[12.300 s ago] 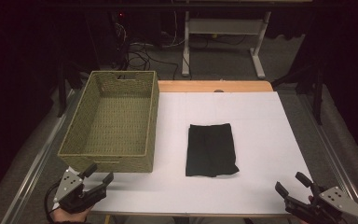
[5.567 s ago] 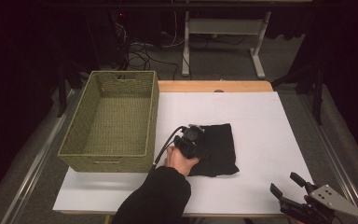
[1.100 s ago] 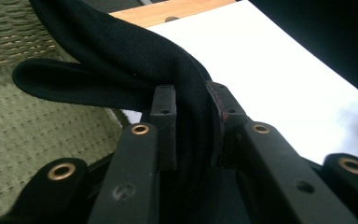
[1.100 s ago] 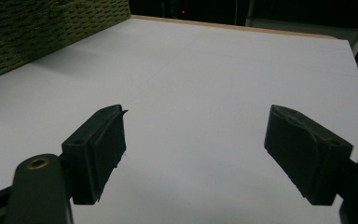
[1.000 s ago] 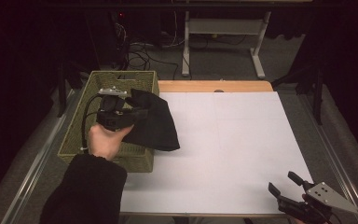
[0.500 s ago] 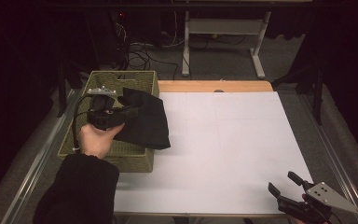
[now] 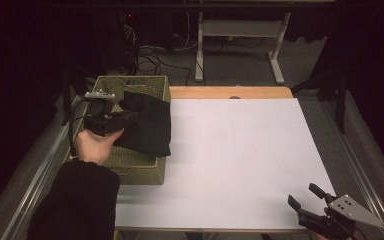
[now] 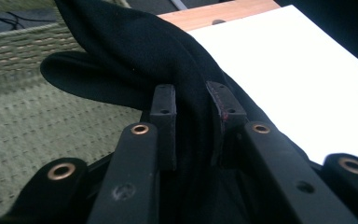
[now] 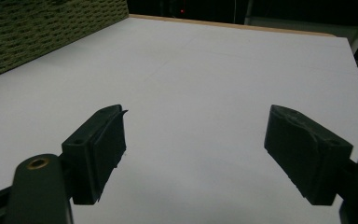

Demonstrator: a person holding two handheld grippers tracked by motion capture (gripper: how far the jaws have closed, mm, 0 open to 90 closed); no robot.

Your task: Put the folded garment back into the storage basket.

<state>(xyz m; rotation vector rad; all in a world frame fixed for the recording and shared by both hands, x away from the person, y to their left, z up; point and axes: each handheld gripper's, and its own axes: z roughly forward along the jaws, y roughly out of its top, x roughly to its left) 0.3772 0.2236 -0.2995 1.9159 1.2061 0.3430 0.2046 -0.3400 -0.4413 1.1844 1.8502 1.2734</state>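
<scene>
Far left: woven green basket [image 7: 130, 167] at the desk's left edge, open top, nothing visible inside but its own weave. Above it, left claw [image 7: 125, 116] pinching a black folded cloth [image 7: 147, 127], jaws pressed onto a bunched fold. In the left gripper view, fabric [image 8: 168, 60] squeezed between the two black jaws, one loose lobe curling out over the basket's woven floor [image 8: 32, 135], the rest draping down toward the white surface. Cloth held off the desk, hanging partly over the basket's interior and partly across its right rim, lower edge trailing just outside the wall. Hand [image 7: 96, 145] and dark sleeve reaching in from the near left.

Centre: white desk [image 7: 240, 155] bare, with a wooden strip along the far edge.

Near right: right claw [image 7: 302, 197] idle by the desk's near right corner, jaws spread wide with nothing between them; same spread plain in the right gripper view [image 9: 193, 154], with the basket's corner [image 9: 51, 32] far off at upper left.

Judged progress: pickup and carry done, cloth brought over to the basket. Left to do: shift a little farther left so the trailing edge clears the rim, lower into the basket, part the jaws, pull the claw back out. Likely snag: hem catching on the right wall and leaving the cloth draped over the rim rather than inside.
</scene>
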